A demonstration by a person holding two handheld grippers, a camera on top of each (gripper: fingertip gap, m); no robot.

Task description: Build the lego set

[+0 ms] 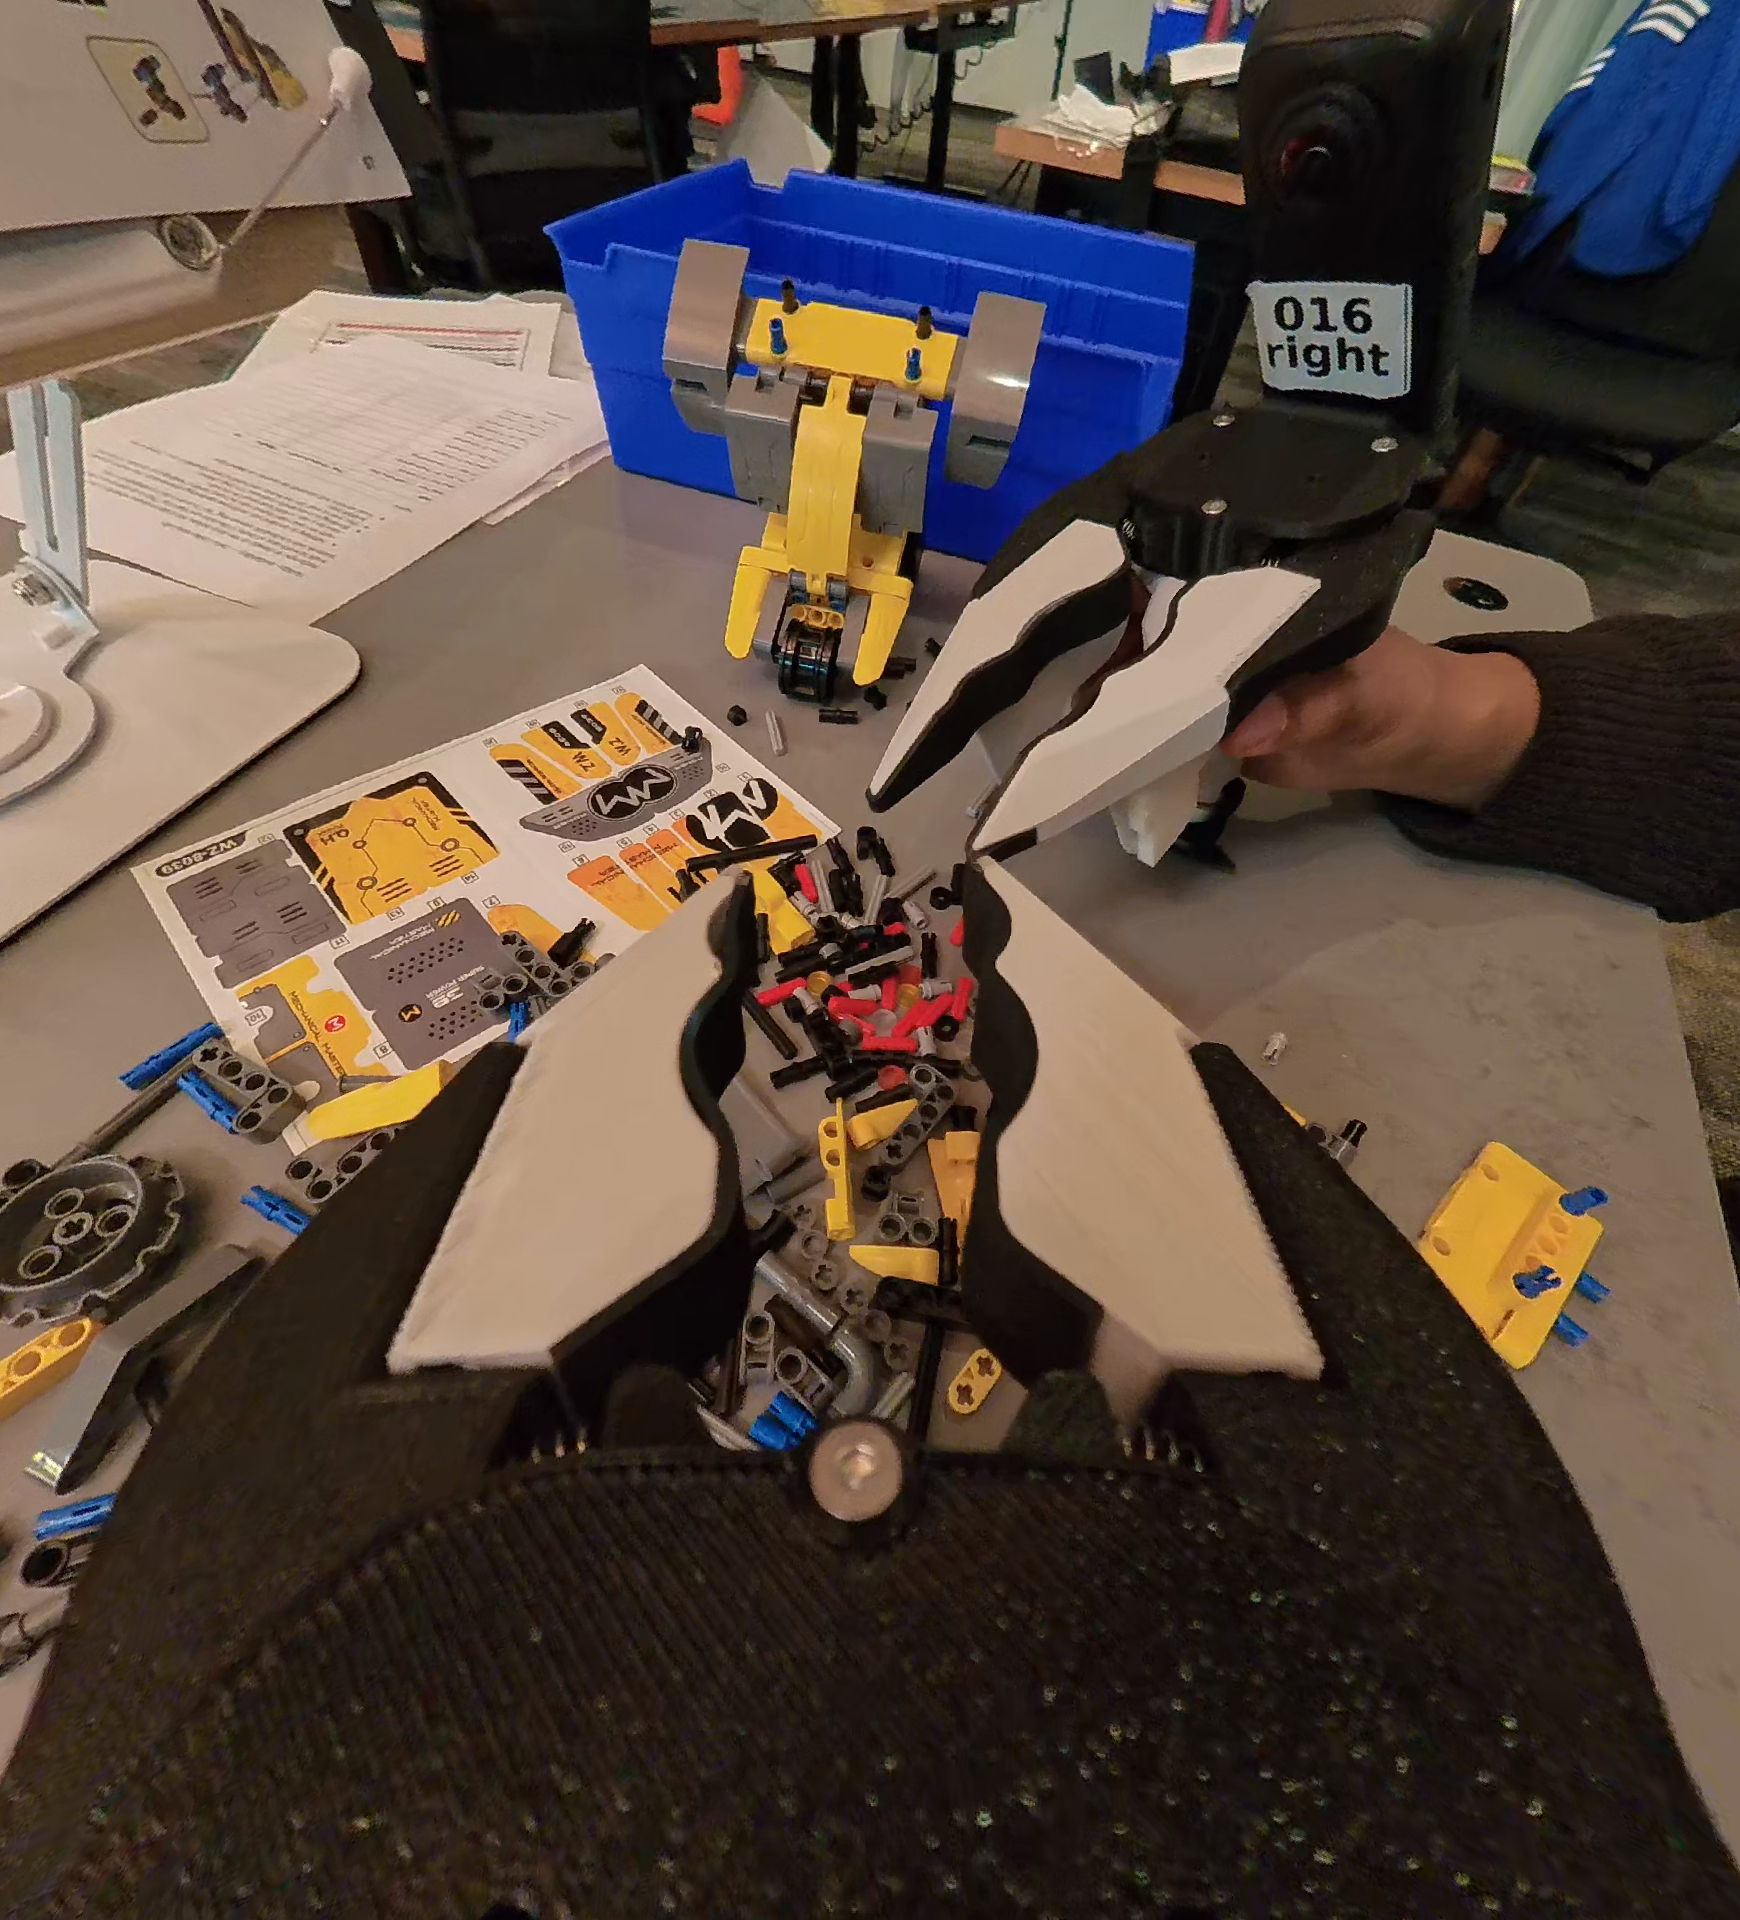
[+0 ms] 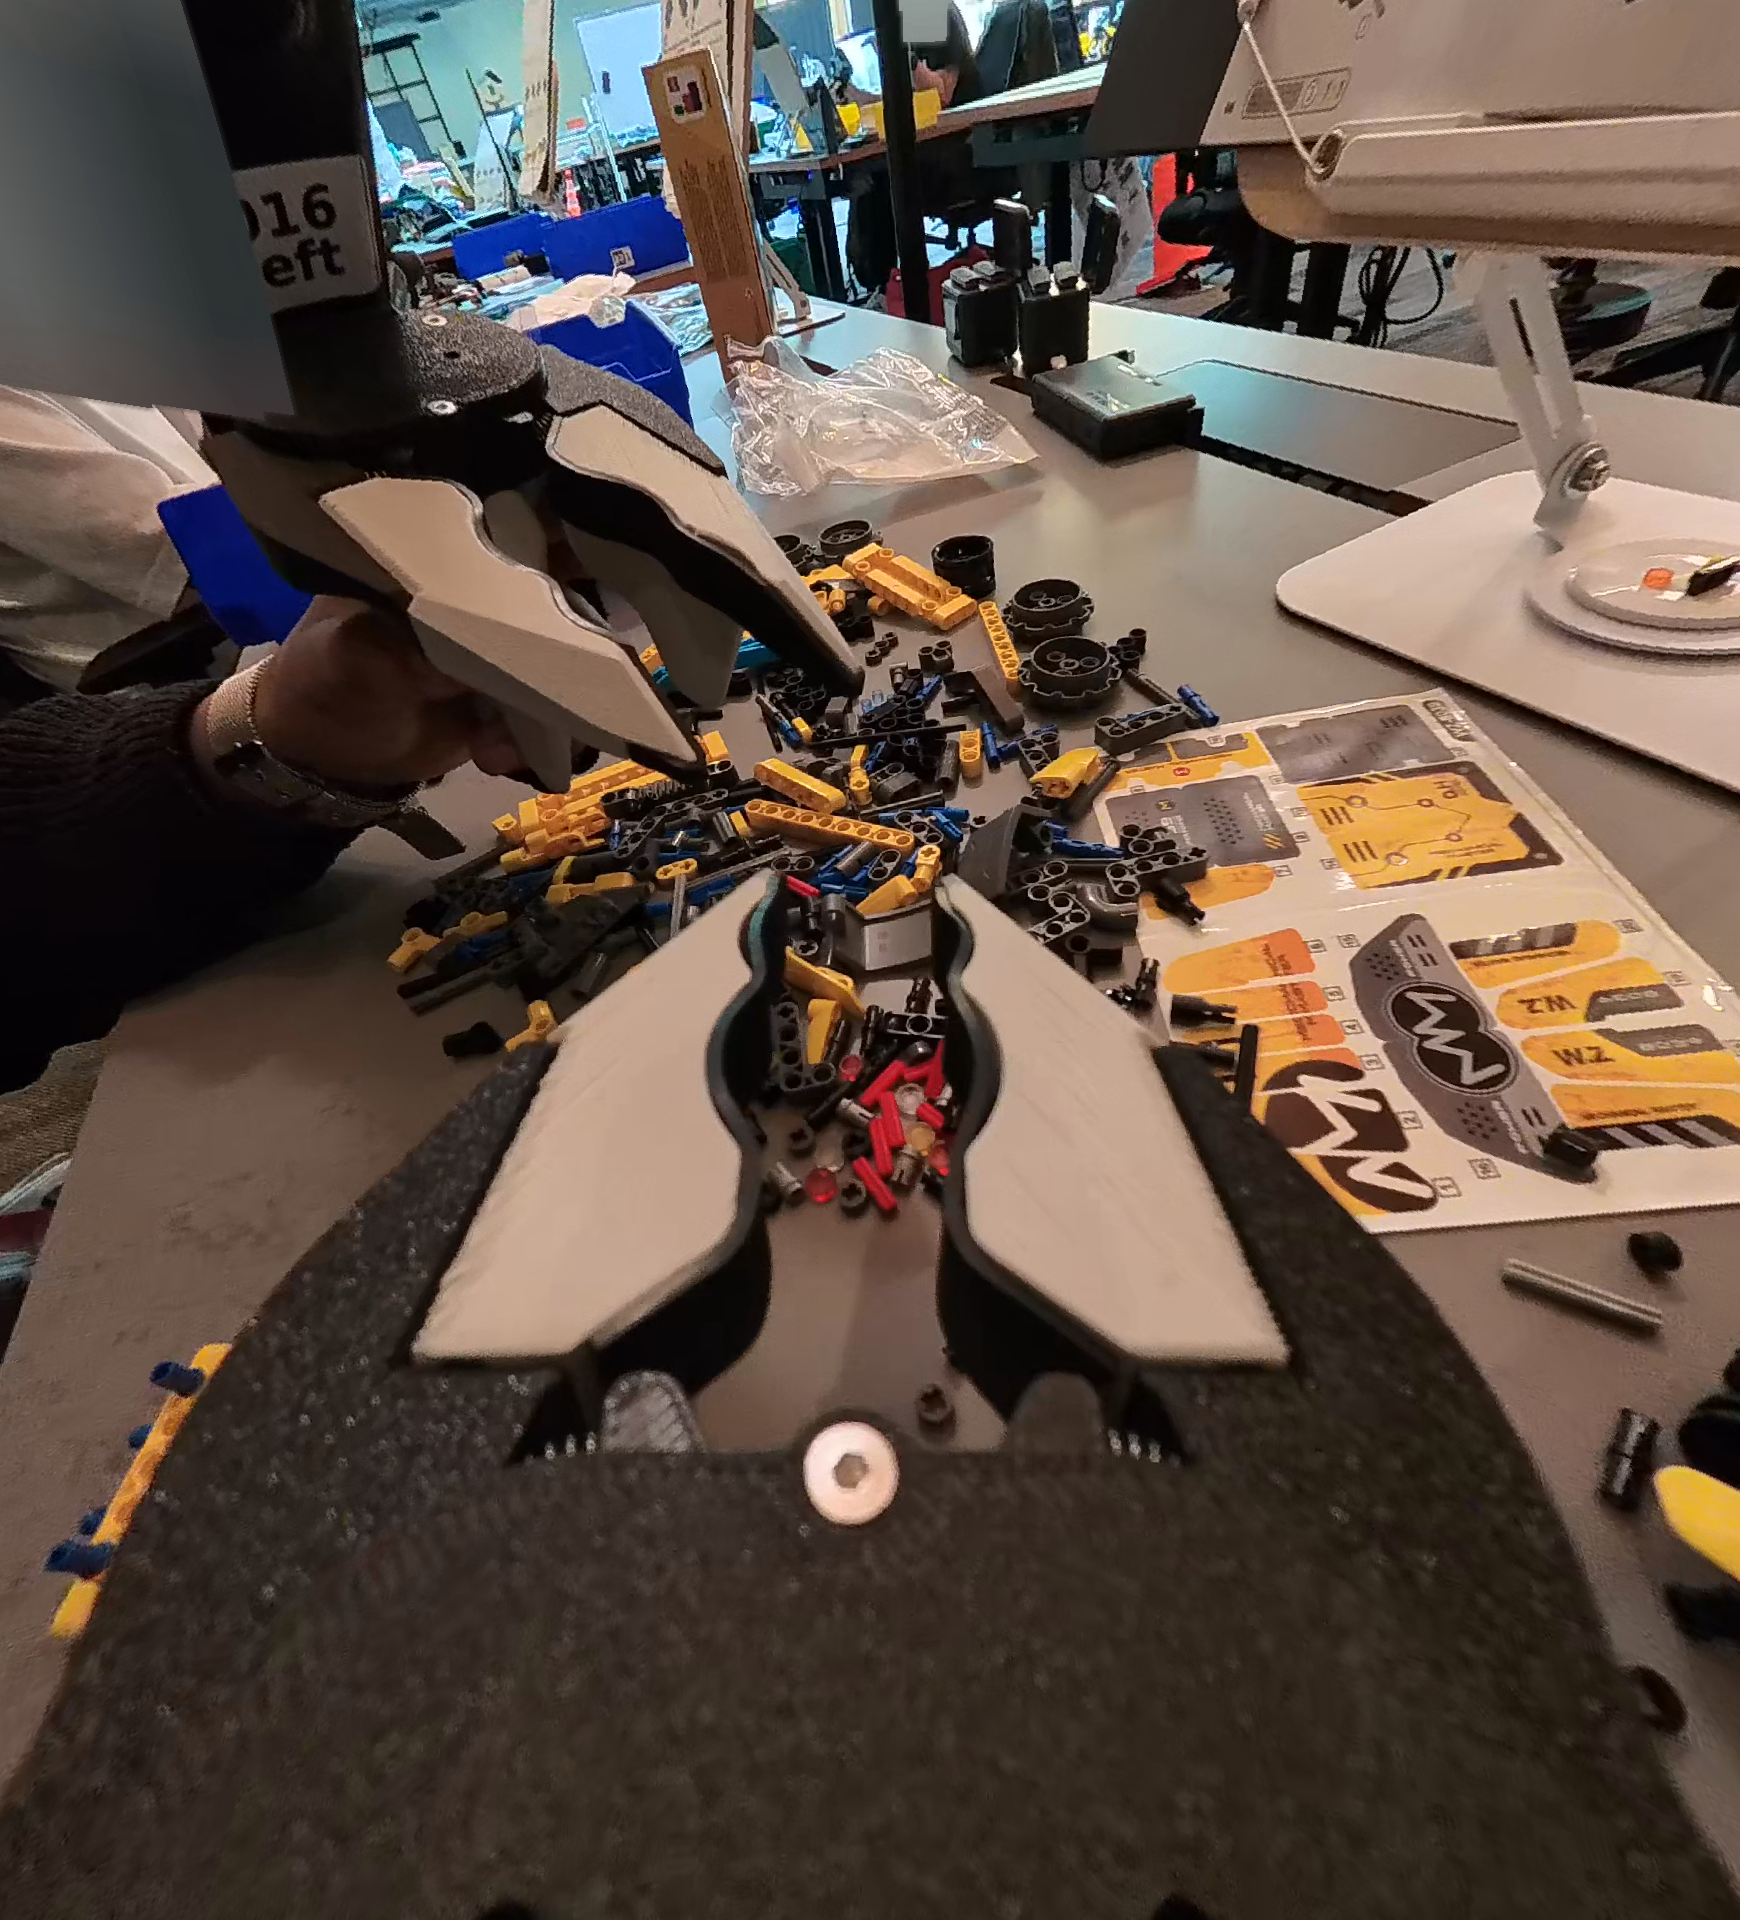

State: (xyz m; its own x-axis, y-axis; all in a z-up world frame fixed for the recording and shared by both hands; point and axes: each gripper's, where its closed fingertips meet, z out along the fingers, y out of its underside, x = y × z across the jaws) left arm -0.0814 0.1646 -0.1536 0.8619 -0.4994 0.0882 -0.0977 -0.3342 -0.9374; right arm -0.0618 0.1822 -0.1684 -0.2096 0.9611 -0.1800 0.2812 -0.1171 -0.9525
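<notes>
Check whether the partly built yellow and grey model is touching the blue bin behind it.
Cannot tell. In the left wrist view the yellow and grey model stands in front of the blue bin and overlaps it, so neither contact nor a gap shows. The right wrist view shows only the model's edge.

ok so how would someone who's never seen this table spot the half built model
Find the blue plastic bin at the far side of the grey table. Right in front of it stands the half-built model, just beyond the sticker sheet. It is the only assembled piece standing tall: yellow body, grey curved panels, one black wheel at its base, while the loose parts lie flat.
</notes>
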